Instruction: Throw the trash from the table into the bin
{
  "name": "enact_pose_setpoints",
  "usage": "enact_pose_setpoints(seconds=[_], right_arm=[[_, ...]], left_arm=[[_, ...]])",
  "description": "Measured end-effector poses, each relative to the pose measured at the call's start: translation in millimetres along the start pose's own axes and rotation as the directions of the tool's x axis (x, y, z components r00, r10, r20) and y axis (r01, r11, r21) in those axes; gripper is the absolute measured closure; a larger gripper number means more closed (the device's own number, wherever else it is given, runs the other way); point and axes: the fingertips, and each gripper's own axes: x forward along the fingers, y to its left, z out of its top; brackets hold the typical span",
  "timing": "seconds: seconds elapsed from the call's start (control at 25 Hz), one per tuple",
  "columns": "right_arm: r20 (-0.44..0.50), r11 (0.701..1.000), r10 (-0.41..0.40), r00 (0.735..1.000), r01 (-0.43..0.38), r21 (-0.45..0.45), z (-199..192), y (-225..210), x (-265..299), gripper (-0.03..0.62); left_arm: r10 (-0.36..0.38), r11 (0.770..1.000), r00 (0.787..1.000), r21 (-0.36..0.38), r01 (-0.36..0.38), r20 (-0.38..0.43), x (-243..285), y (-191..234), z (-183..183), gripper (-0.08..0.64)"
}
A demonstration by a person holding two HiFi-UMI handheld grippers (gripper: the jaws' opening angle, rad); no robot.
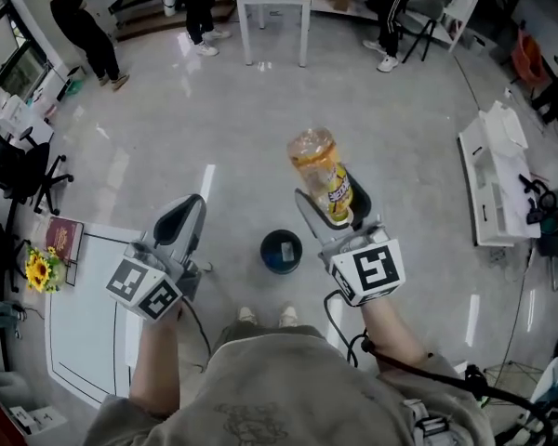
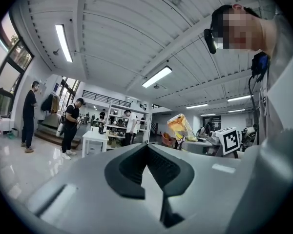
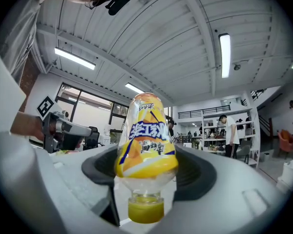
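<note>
**First:** Clear plastic bottle with a yellow label [image 1: 321,170]: where is it held?

**Second:** It is clamped in the right gripper [image 1: 335,204], whose jaws are closed onto its neck end. The yellow cap is turned back toward the gripper body and the base is pointed away.

**First:** How are the arms posed?

**Second:** Both forearms [image 1: 391,337] are stretched forward over the grey floor [image 1: 260,119]. The left gripper [image 1: 184,214] is held beside the right one, its jaws pressed together with nothing between them.

**First:** And the containers?

**Second:** A round dark bin [image 1: 281,251] is seen on the floor between the two grippers, just ahead of the shoes [image 1: 265,316]. The bottle is seen just beyond it and to its right, not inside it. Something bluish lies in the bin, but it cannot be made out.
</note>
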Motion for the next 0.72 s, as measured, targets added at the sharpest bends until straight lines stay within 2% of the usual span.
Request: enact_pose_setpoints(seconds=[0.36,0.72], right_arm=[[-0.036,0.997,-0.075,0.997,0.075,-0.02,0.0,1.3,-21.3,0.273],[-0.087,0.996,-0.093,0.992,0.093,-0.013,-17.0,12.2,-11.8,0.273]], left_arm=[[-0.082,0.997,0.996,0.002,0.082,-0.04,-0.9,-9.0,-13.3,0.561],[-0.122,0.992,0.99,-0.01,0.122,-0.067,0.1,5.7,-26.5,0.561]])
